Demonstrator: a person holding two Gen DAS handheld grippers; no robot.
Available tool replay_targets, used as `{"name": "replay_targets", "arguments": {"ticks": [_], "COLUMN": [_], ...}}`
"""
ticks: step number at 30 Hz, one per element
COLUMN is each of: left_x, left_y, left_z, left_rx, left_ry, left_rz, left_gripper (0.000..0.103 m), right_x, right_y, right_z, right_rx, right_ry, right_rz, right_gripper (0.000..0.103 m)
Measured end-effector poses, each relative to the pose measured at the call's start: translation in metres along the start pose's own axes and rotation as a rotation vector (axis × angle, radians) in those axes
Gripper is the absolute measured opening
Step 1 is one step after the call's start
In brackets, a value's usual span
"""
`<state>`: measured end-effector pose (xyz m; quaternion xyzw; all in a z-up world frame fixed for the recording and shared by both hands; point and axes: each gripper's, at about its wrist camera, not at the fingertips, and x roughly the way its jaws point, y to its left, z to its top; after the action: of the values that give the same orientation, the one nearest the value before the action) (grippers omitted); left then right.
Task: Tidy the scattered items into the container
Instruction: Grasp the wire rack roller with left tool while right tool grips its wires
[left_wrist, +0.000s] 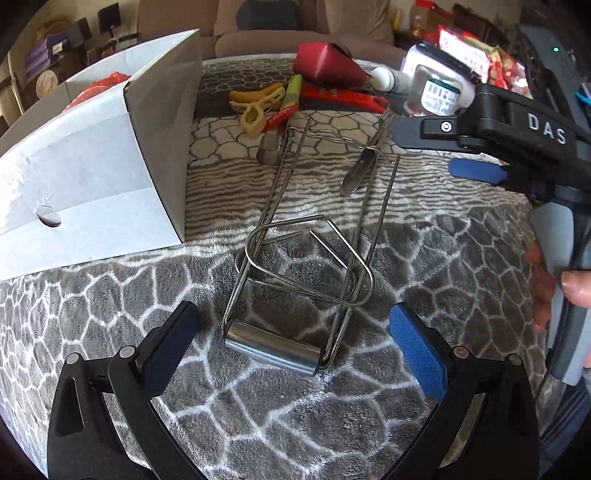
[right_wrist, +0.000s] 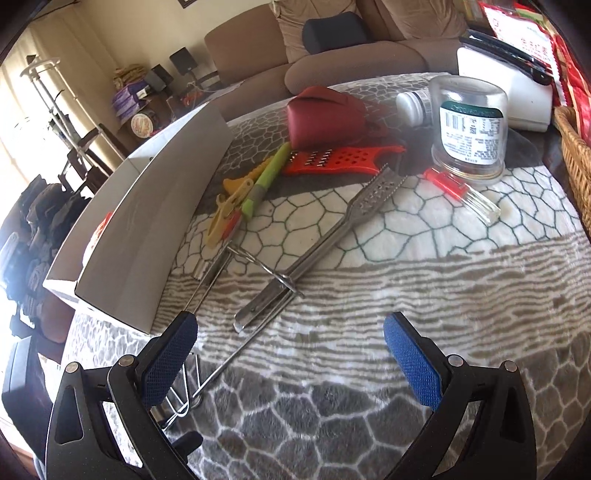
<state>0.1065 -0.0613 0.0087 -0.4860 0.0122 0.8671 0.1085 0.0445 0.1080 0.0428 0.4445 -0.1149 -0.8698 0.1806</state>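
A wire metal utensil with a steel roller handle (left_wrist: 273, 349) lies on the patterned blanket, its handle between the fingertips of my open left gripper (left_wrist: 295, 339). The white cardboard box (left_wrist: 110, 155) stands to the left, with something red inside. My right gripper (right_wrist: 290, 354) is open over the blanket, empty; it also shows from the side as the right gripper (left_wrist: 461, 151) in the left wrist view. Ahead of it lies a metal grater stick (right_wrist: 325, 236). Farther back are an orange flat grater (right_wrist: 340, 160), a green-handled tool (right_wrist: 266, 177), yellow clips (right_wrist: 225, 210) and a red pouch (right_wrist: 325, 114).
A clear jar (right_wrist: 469, 129) with a label stands at the back right, a white bottle (right_wrist: 413, 103) lying behind it and a red-capped clear tube (right_wrist: 461, 195) in front. A wicker basket (right_wrist: 576, 155) sits at the right edge. A brown sofa (right_wrist: 332, 55) is beyond the table.
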Motion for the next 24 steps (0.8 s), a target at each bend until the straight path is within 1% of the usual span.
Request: {"name": "replay_targets", "arguments": {"ticks": [3, 5, 6, 7, 8, 9, 10, 12, 13, 15, 16, 18, 21, 22, 24], "left_x": [-0.001, 0.001, 0.002, 0.002, 0.002, 0.001, -0.001, -0.004, -0.005, -0.008, -0.009, -0.01, -0.012, -0.012, -0.011], "left_y": [0.001, -0.001, -0.003, -0.004, -0.005, -0.005, -0.003, 0.003, 0.006, 0.012, 0.014, 0.014, 0.012, 0.01, 0.006], "left_z": [0.0, -0.001, -0.001, -0.002, -0.002, -0.002, -0.001, -0.001, 0.0, 0.0, -0.001, -0.002, -0.003, -0.003, -0.004], "left_rx": [-0.013, -0.01, -0.009, -0.008, -0.01, -0.015, -0.023, -0.049, -0.064, -0.095, -0.108, -0.109, -0.108, -0.103, -0.084], "left_ry": [-0.021, -0.03, -0.034, -0.036, -0.039, -0.045, -0.05, -0.054, -0.057, -0.065, -0.067, -0.065, -0.057, -0.054, -0.055], "left_rz": [0.001, 0.027, 0.04, 0.048, 0.048, 0.047, 0.042, 0.003, -0.025, -0.091, -0.113, -0.134, -0.178, -0.181, -0.163], "left_gripper": [0.103, 0.103, 0.101, 0.1, 0.098, 0.091, 0.086, 0.083, 0.079, 0.076, 0.075, 0.072, 0.06, 0.06, 0.06], "right_x": [0.013, 0.019, 0.022, 0.024, 0.026, 0.028, 0.029, 0.029, 0.028, 0.025, 0.024, 0.022, 0.023, 0.023, 0.023], "right_y": [0.003, 0.005, 0.008, 0.01, 0.012, 0.015, 0.017, 0.02, 0.02, 0.023, 0.026, 0.032, 0.04, 0.043, 0.049], "right_z": [0.005, 0.004, 0.004, 0.003, 0.001, 0.0, -0.001, -0.004, -0.005, -0.005, -0.005, -0.006, -0.008, -0.009, -0.009], "right_rx": [-0.003, -0.01, -0.018, -0.03, -0.043, -0.056, -0.068, -0.076, -0.074, -0.071, -0.08, -0.105, -0.119, -0.121, -0.124], "right_ry": [0.02, 0.03, 0.04, 0.049, 0.055, 0.063, 0.068, 0.067, 0.062, 0.05, 0.043, 0.031, 0.04, 0.041, 0.038], "right_rz": [-0.011, -0.023, -0.034, -0.038, -0.038, -0.043, -0.045, -0.032, -0.017, 0.022, 0.023, 0.022, 0.054, 0.073, 0.101], "right_gripper": [0.102, 0.096, 0.088, 0.076, 0.069, 0.058, 0.048, 0.041, 0.037, 0.035, 0.035, 0.035, 0.033, 0.033, 0.033]}}
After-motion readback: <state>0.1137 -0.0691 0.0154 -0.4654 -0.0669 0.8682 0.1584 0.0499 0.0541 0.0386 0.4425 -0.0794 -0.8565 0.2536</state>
